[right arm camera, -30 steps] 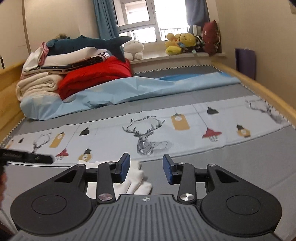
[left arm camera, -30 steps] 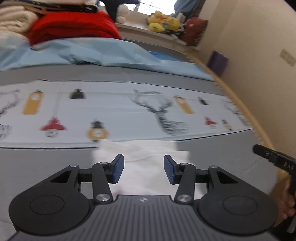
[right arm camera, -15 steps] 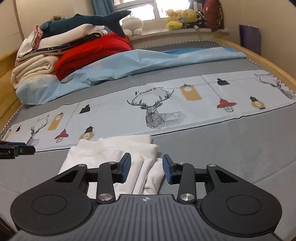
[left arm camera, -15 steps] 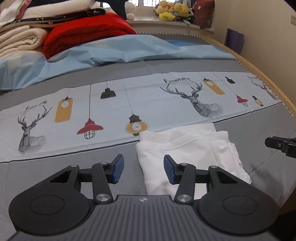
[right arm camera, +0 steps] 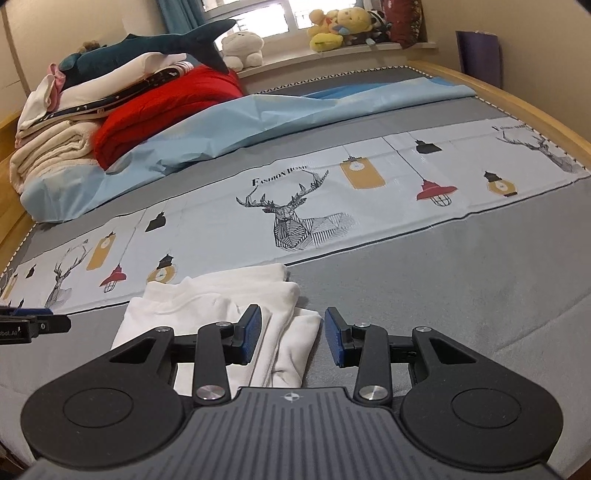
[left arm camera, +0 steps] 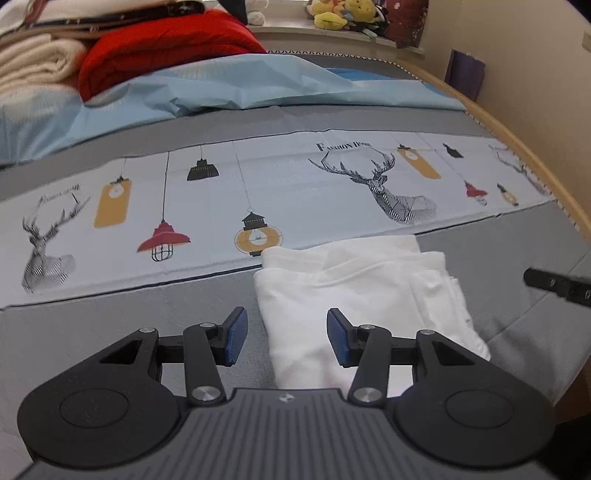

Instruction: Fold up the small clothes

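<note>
Left wrist: folded white garment [left arm camera: 362,295] on grey bed [left arm camera: 110,325], near its front edge, long axis running front to back.
Left gripper [left arm camera: 283,338] and right gripper [right arm camera: 293,336] both have jaws apart, nothing held; deer-print cloth [right arm camera: 332,206] lies behind garment, blue sheet [right arm camera: 258,122] beyond.

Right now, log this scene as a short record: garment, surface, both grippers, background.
garment: white garment, folded, lying flat on the bed
surface: grey bed cover; printed cloth with deer and lamps just beyond the garment
left gripper: open, holding nothing, over the garment's left edge
right gripper: open, holding nothing, over the garment's right edge
background: blue sheet, red blanket, plush toys on the windowsill
</note>
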`<action>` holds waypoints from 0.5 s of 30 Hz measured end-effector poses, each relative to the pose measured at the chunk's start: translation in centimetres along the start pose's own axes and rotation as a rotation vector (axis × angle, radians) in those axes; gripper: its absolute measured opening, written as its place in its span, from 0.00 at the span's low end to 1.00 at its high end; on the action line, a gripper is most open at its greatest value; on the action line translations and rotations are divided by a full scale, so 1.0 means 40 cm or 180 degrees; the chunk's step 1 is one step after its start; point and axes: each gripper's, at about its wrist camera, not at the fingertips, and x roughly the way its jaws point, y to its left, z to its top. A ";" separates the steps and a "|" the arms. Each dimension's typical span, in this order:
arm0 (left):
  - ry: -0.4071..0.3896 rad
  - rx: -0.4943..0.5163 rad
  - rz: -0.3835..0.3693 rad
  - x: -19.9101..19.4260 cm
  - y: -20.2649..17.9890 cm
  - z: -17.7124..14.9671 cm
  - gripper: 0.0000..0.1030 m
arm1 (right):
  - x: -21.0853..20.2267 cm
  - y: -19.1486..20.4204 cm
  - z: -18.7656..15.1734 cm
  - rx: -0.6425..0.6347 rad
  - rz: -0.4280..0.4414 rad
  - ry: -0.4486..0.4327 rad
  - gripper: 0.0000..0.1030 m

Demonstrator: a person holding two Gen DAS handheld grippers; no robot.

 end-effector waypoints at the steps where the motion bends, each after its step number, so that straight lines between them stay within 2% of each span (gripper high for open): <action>1: 0.0008 -0.0040 -0.0002 0.001 0.005 0.002 0.51 | 0.002 -0.001 0.000 0.0041 0.0013 0.0007 0.39; 5: 0.0085 -0.0197 -0.0012 0.011 0.021 0.004 0.51 | 0.022 0.000 -0.003 0.0191 0.0125 0.0124 0.39; 10: 0.0100 -0.0193 -0.0007 0.011 0.018 0.006 0.51 | 0.098 0.023 -0.025 0.0270 0.0293 0.0632 0.39; 15: 0.0116 -0.0224 0.0006 0.010 0.026 0.003 0.51 | 0.176 0.055 -0.058 0.0227 0.0161 0.1070 0.39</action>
